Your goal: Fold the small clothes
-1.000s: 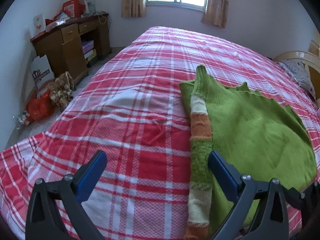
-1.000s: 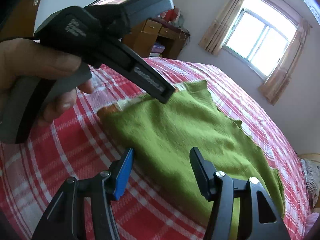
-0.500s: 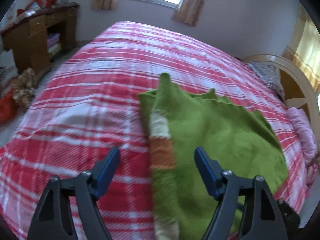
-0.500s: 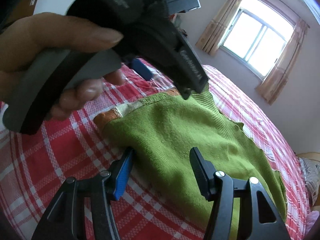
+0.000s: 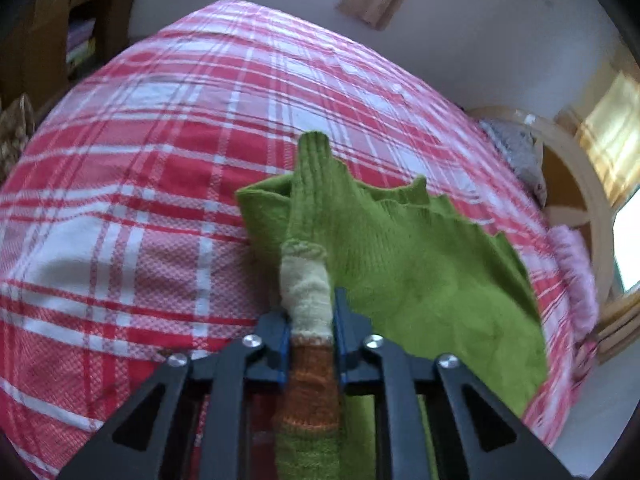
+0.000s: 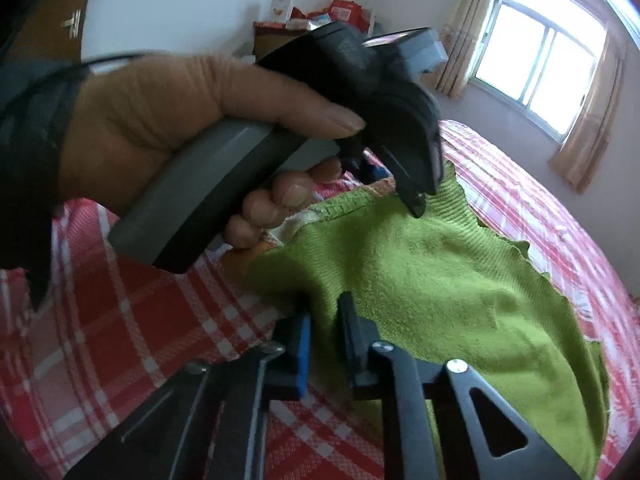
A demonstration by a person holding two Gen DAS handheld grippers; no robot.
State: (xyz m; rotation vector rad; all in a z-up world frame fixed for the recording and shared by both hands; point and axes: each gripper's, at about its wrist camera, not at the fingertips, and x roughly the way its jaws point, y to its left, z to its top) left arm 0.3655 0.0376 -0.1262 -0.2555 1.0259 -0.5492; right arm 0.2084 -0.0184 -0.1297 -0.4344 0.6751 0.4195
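The sweater (image 5: 420, 264) is fuzzy green knit wool with a ribbed striped sleeve (image 5: 306, 288). The bedsheet (image 5: 160, 160) is matt woven checked cloth. Each tool (image 6: 324, 344) looks like matt black plastic.

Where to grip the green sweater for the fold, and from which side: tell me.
Grip the green sweater along its near edge: the striped sleeve and the body hem, coming from the near side, low over the plaid bedspread. Those edges bunch into thin ridges. The left gripper and right gripper already pinch there.

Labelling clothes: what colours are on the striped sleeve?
Green, cream and orange bands on the sleeve; left wrist view shows it best.
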